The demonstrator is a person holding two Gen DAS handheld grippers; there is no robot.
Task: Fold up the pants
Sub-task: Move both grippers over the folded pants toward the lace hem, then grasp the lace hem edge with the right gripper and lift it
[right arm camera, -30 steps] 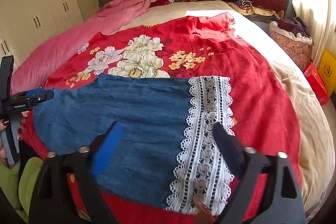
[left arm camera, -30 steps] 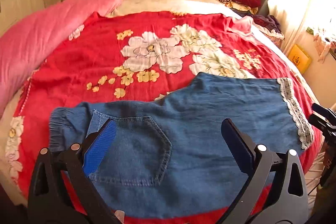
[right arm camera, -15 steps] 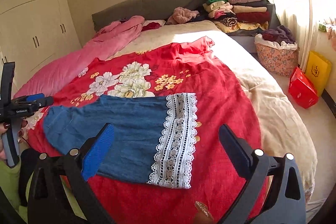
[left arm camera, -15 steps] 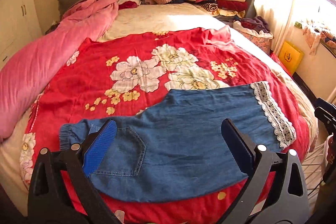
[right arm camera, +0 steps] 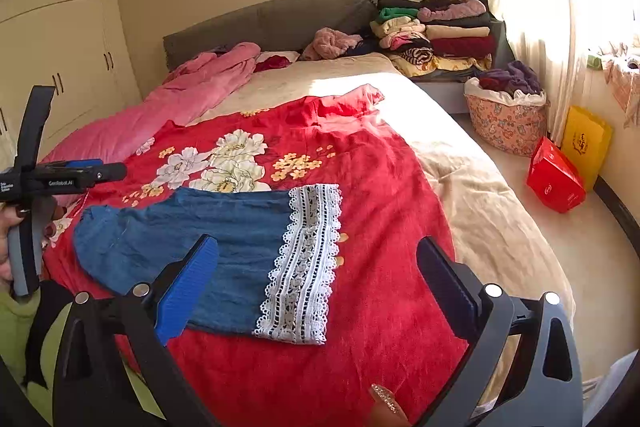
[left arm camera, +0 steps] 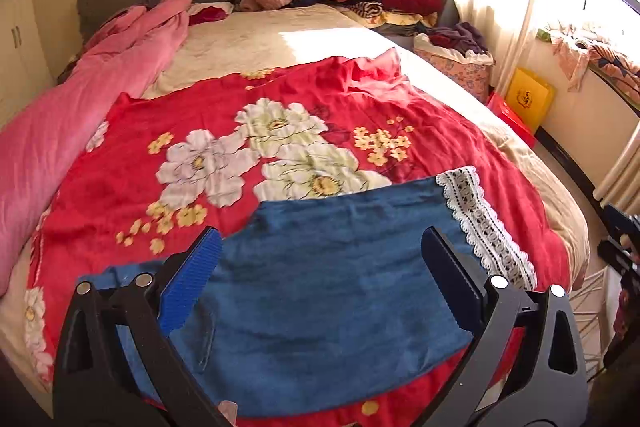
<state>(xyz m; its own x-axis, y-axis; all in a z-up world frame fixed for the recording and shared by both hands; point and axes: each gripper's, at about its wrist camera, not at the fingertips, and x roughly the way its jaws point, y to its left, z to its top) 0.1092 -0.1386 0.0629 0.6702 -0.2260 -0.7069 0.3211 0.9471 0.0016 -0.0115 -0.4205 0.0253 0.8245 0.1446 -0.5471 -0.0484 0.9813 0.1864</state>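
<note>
Blue denim pants [left arm camera: 332, 291] with a white lace hem [left arm camera: 480, 223] lie flat on a red flowered blanket [left arm camera: 240, 115] near the bed's front edge. In the right wrist view the pants [right arm camera: 208, 235] lie left of centre, lace hem [right arm camera: 304, 263] to the right. My left gripper [left arm camera: 320, 279] is open and empty, raised above the pants. My right gripper [right arm camera: 316, 283] is open and empty, raised above the lace hem end. The left gripper also shows at the left edge of the right wrist view [right arm camera: 52, 179].
A pink quilt [left arm camera: 60, 123] lies along the bed's left side. Stacked folded clothes [right arm camera: 436, 35] sit at the headboard's right. A flowered laundry basket [right arm camera: 508, 119], a red box [right arm camera: 556, 179] and a yellow bag [right arm camera: 584, 143] stand on the floor to the right.
Both grippers have pulled up and back from the pants, so the pants look smaller and lower in both views. Both stayed open and empty. The pants have not moved.
</note>
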